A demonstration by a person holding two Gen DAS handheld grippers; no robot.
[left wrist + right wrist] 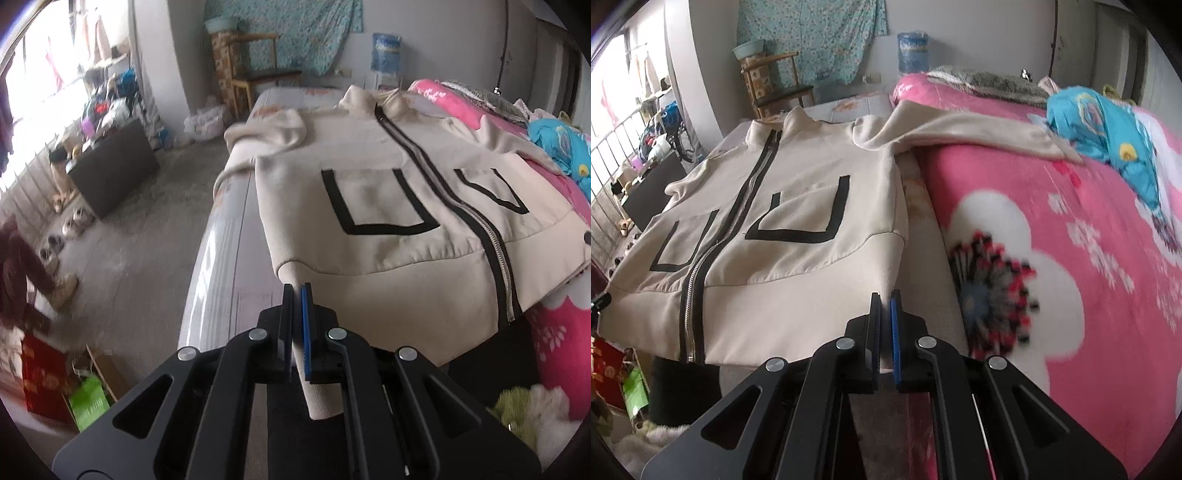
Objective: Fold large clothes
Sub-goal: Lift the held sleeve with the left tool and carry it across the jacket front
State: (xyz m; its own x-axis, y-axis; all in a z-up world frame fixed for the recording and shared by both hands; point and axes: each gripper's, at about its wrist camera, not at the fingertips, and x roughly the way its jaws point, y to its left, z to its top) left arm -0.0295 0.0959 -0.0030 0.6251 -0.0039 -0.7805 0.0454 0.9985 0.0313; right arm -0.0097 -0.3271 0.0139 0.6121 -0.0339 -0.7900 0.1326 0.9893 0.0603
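Both grippers, left (296, 291) and right (885, 299), pinch the jacket (388, 206) hem corners; the thin, seemingly shallow grips could slip when lifting.

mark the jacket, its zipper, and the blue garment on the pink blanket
jacket (373, 206): left wrist view, left chest pocket panel.
zipper (696, 280): right wrist view, lower run of teeth.
blue garment (1108, 129): right wrist view, middle of the bunched fabric.

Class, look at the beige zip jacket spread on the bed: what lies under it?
Under the beige jacket show a pale mattress and, beneath its far sleeve, a pink flowered blanket. Whatever lies directly beneath the jacket's body is covered.
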